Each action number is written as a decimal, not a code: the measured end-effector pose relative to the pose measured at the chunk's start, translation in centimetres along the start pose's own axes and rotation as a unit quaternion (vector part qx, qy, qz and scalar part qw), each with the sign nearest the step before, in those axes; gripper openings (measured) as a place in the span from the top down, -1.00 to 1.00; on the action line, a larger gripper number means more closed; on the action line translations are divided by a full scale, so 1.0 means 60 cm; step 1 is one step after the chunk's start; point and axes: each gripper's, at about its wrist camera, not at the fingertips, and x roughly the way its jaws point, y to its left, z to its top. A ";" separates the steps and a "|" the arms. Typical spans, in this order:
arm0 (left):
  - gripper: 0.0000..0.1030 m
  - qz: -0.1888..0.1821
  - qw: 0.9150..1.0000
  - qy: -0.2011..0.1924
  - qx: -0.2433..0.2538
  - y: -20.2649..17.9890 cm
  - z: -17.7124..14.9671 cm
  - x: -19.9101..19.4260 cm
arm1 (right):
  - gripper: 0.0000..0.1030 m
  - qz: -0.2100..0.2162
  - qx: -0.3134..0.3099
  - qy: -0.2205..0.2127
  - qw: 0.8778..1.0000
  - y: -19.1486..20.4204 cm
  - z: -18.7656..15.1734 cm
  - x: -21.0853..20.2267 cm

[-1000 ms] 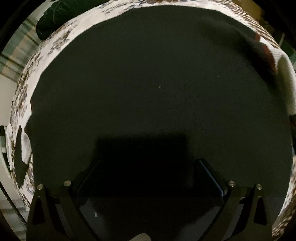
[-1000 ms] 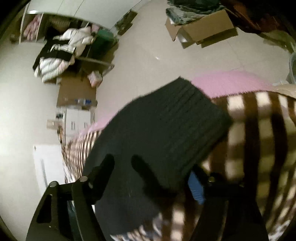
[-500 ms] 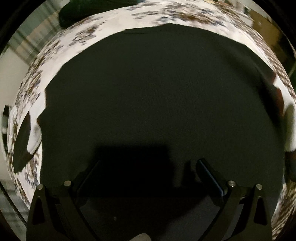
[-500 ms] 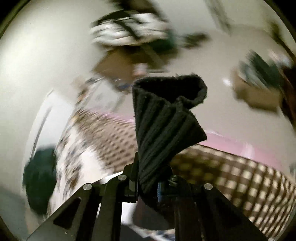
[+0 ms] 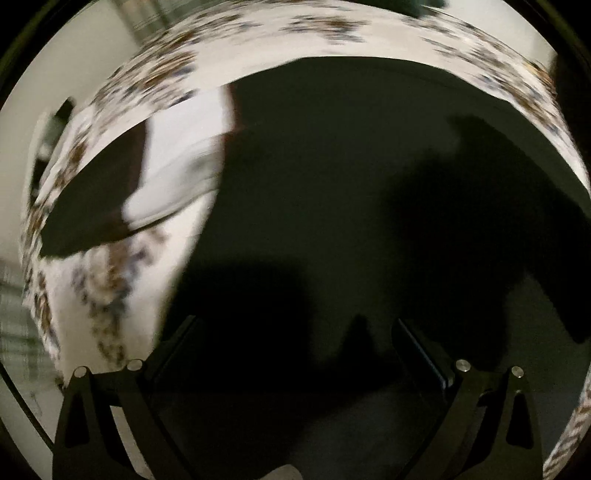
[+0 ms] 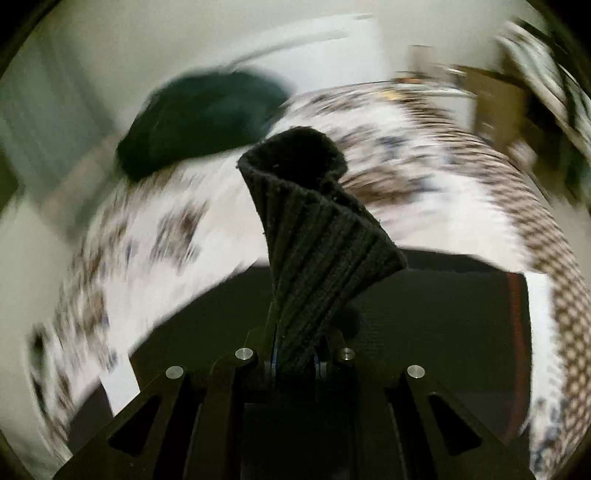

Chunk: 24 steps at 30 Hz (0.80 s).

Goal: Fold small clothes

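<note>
Blurred throughout. White bedspread (image 5: 258, 33) with a brown and blue flower print along the top and left of the left wrist frame; pale wall (image 5: 74, 66) at upper left. In the right wrist frame, pale wall (image 6: 110, 44) across the top, checked cloth (image 6: 517, 192) at right, brown cardboard (image 6: 495, 99) at upper right. Dim, warm light.

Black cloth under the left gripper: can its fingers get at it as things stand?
Probably yes. The left gripper is open just above the black cloth, which lies flat on the patterned bedspread; nothing lies between.
</note>
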 end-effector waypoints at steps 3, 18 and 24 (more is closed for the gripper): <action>-1.00 0.012 0.999 0.010 -0.033 0.067 0.003 0.020 | 0.73 -0.005 -0.078 0.034 0.996 0.135 -0.053 0.098; -1.00 0.013 0.995 0.018 -0.095 0.194 0.003 0.039 | 0.23 -0.011 -0.111 0.165 0.980 0.324 -0.135 0.212; -1.00 0.002 0.992 0.008 -0.125 0.260 0.005 0.037 | -0.65 0.104 -0.018 0.166 0.980 0.218 -0.135 0.096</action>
